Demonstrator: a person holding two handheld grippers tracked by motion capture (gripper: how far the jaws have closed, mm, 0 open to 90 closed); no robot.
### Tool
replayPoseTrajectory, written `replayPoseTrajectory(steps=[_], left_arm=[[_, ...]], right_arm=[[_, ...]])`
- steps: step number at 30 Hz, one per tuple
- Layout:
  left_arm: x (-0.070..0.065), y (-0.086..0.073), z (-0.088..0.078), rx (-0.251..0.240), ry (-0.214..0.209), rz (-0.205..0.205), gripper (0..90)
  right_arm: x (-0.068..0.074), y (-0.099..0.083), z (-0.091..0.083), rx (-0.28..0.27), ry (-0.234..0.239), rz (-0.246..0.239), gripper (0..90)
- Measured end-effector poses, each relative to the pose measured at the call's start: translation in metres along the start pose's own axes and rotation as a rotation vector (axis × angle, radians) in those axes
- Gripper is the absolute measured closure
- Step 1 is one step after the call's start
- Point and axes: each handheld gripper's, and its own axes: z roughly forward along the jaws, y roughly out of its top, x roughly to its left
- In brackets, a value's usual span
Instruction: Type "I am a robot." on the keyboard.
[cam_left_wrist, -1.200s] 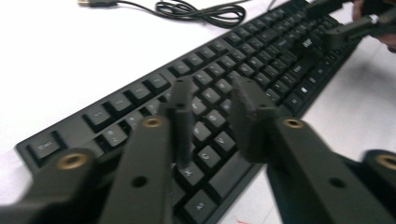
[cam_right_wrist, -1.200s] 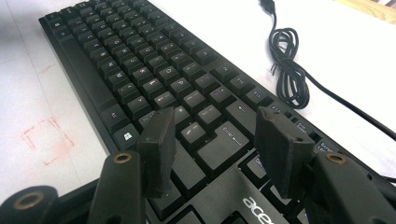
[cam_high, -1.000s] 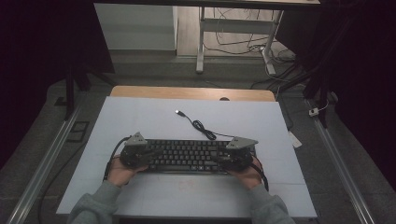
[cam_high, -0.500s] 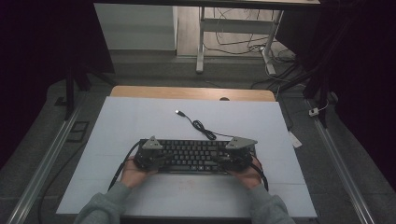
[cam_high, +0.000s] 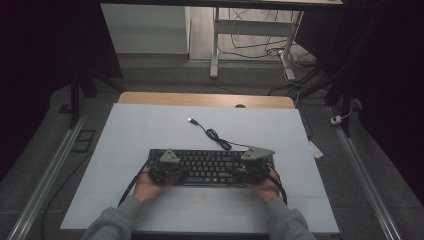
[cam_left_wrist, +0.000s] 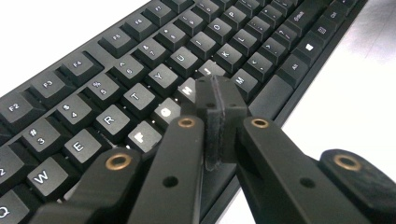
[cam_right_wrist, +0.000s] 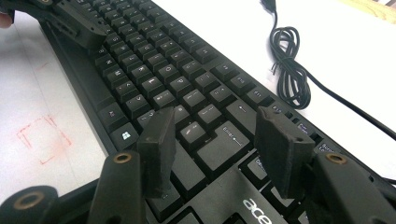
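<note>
I wear grey sleeves (cam_high: 116, 223). My left hand-held gripper (cam_left_wrist: 215, 100) has black jaws with brass-coloured rivets; my right hand-held gripper (cam_right_wrist: 218, 140) has flat black pads. Each carries a grey three-cornered plate (cam_high: 169, 156) and a black cable (cam_high: 131, 185).

Both my forearms in grey sleeves (cam_high: 117, 224) come up from the bottom edge, hands side by side. My left hand (cam_high: 146, 188) holds the black two-jaw left gripper (cam_left_wrist: 215, 95), jaws pressed together, tips pointed down. My right hand (cam_high: 264, 189) holds the black two-jaw right gripper (cam_right_wrist: 219, 140), jaws spread wide apart, tilted downward.
</note>
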Motion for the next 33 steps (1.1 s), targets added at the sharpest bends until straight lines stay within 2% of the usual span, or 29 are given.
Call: replayPoseTrajectory(steps=[16, 19, 24, 29, 33], left_arm=[[-0.002, -0.002, 0.006, 0.022, 0.011, 0.012, 88.8], [-0.003, -0.001, 0.003, 0.001, 0.025, 0.023, 88.8], [0.000, 0.001, -0.012, -0.071, 0.032, 0.005, 88.7], [0.008, -0.001, -0.022, -0.091, 0.035, -0.022, 88.5], [0.014, -0.003, -0.030, -0.114, 0.042, -0.044, 80.3]], right_arm=[[0.000, 0.000, 0.000, -0.002, -0.004, 0.001, 48.4], [0.000, 0.000, 0.000, -0.003, -0.004, 0.000, 48.4], [0.000, 0.000, -0.001, -0.004, -0.003, 0.000, 48.4], [0.000, 0.000, -0.001, -0.004, -0.005, -0.002, 48.4], [0.000, 0.000, 0.000, -0.001, -0.004, -0.004, 48.3]])
